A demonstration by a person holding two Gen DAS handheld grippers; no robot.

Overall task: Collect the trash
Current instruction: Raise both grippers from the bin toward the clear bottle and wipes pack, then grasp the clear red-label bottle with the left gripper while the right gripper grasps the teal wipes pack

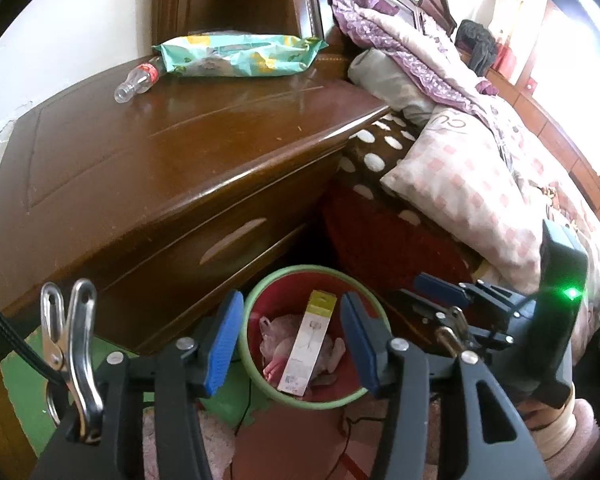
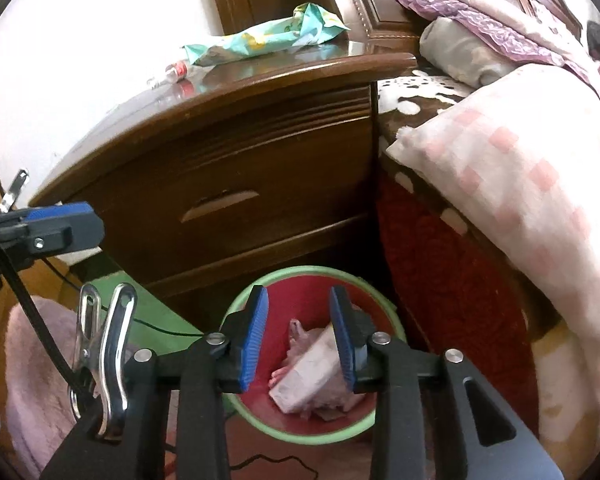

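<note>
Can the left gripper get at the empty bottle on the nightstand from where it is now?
Probably yes. The left gripper is open and empty over the bin, and the bottle lies uncovered on the nightstand beside the packet; nothing stands between them.

Both wrist cameras look steeply down along their own blue-padded fingers, from close above a red bin [image 1: 314,336] with a green rim beside a brown nightstand [image 1: 172,152]. The right view sits nearer and lower, facing the drawer front [image 2: 220,204]. Both share the bin [image 2: 300,360], nightstand, bed edge [image 2: 500,184], and each catches the other gripper at its side.
</note>
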